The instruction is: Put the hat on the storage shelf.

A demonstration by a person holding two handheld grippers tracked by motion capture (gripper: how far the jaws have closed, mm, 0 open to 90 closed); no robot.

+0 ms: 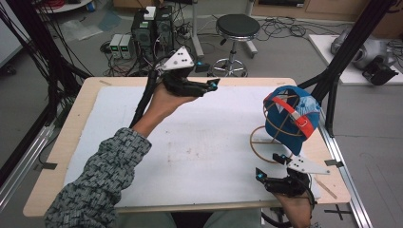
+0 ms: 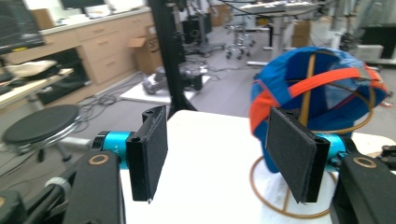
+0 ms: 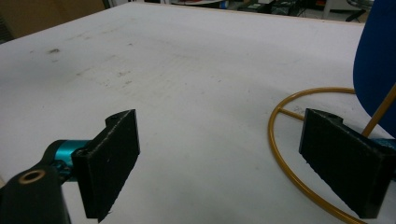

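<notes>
Blue cap point(image 3: 376, 65) cut off at frame edge

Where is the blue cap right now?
In the high view the blue cap sits on a gold wire stand at the table's right side, just beyond the right gripper.

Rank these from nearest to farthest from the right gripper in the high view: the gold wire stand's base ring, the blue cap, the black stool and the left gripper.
From the right gripper:
1. Gold wire stand's base ring, on the table just beyond it.
2. Blue cap, perched on the stand above the ring.
3. Left gripper, raised over the table's far edge.
4. Black stool, on the floor behind the table.
</notes>
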